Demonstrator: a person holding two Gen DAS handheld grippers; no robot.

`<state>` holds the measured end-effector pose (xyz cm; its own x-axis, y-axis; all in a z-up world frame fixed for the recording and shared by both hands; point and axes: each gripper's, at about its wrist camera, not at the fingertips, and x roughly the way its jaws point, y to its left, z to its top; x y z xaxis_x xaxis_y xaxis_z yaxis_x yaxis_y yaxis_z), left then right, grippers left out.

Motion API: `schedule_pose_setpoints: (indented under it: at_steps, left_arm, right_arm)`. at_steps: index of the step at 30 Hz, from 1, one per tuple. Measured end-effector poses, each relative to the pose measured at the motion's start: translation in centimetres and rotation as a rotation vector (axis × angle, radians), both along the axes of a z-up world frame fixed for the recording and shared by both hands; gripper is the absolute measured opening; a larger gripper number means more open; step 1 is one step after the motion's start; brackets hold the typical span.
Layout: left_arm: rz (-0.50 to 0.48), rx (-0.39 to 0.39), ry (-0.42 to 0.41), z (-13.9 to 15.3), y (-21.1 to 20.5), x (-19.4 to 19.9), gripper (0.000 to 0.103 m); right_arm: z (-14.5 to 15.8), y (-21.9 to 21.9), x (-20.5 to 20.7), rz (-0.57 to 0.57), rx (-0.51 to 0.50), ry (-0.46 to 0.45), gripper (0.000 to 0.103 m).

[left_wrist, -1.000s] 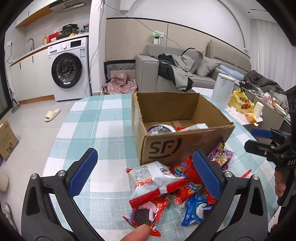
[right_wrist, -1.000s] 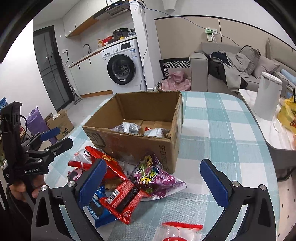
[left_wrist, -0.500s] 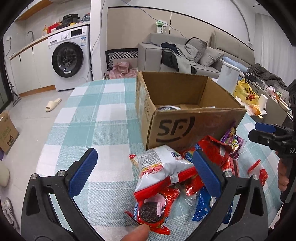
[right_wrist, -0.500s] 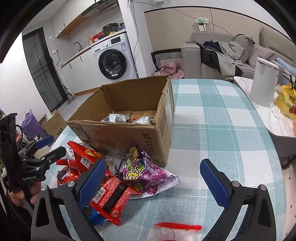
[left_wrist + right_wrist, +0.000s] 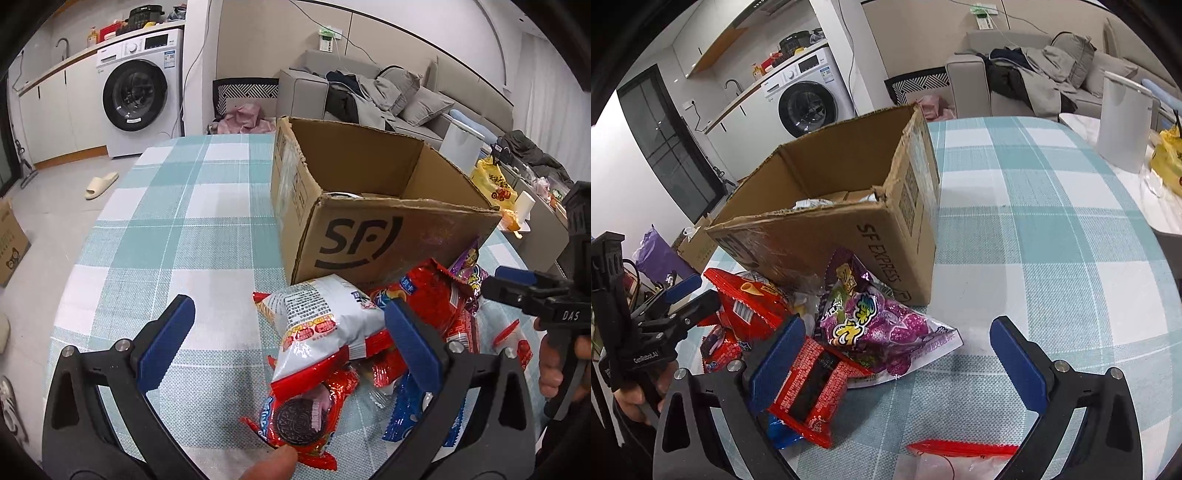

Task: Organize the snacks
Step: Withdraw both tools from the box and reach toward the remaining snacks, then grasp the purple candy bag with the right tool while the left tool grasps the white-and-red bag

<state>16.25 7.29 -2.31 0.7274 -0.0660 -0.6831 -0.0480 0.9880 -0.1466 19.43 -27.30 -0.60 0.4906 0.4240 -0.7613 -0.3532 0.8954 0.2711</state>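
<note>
An open cardboard box (image 5: 369,236) marked SF stands on the checked table, with a few packets inside (image 5: 812,203). A pile of snack packets lies in front of it: a white-and-red bag (image 5: 325,325), a red Oreo packet (image 5: 303,421), a red bag (image 5: 436,299), a blue packet (image 5: 406,417), a purple candy bag (image 5: 875,328) and a red wafer packet (image 5: 812,387). My left gripper (image 5: 288,339) is open, low over the white-and-red bag. My right gripper (image 5: 897,362) is open, low over the purple bag and the red wafer packet.
A clear packet with a red strip (image 5: 960,450) lies near the table's front edge. A white cylinder (image 5: 1123,122) and a yellow bag (image 5: 1167,158) stand on a side table to the right. The checked tablecloth (image 5: 177,229) stretches left of the box.
Both grippers have moved down and forward toward the snack pile and the box. Both stay open and hold nothing.
</note>
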Motion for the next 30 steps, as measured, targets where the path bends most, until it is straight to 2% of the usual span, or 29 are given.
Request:
schedule_pose_setpoints:
  at_steps: [6,11,16,18,19,20,25,30]
  left_arm:
    - [0.006,-0.038,-0.002,-0.2,0.4,0.4,0.102]
    - [-0.003,-0.044,0.022,-1.2,0.2,1.2,0.102]
    - [-0.018,-0.053,0.039,-1.7,0.2,1.4,0.102]
    - [-0.024,-0.061,0.048,-1.9,0.2,1.5,0.102]
    - [-0.028,-0.066,0.054,-2.1,0.2,1.5,0.102]
    - [-0.035,-0.073,0.061,-2.2,0.2,1.6,0.102]
    - [-0.076,-0.103,0.111,-3.1,0.0,2.2,0.086]
    - [-0.103,-0.134,0.11,-3.5,0.0,2.1,0.072]
  right_arm:
    - [-1.5,-0.3,0.8,-0.01,0.069,0.074,0.1]
    - [-2.5,-0.2,1.3,-0.011,0.12,0.128,0.083]
    - [-2.4,0.2,1.1,0.02,0.151,0.122,0.065]
    - [-2.2,0.4,1.0,0.035,0.152,0.111,0.061]
    - [-2.0,0.6,0.8,0.04,0.15,0.104,0.054]
    - [-1.9,0.6,0.7,0.042,0.15,0.097,0.054]
    - [-1.0,1.0,0.1,0.079,0.121,0.039,0.044]
    - [-0.5,1.3,-0.7,0.105,0.089,0.007,0.041]
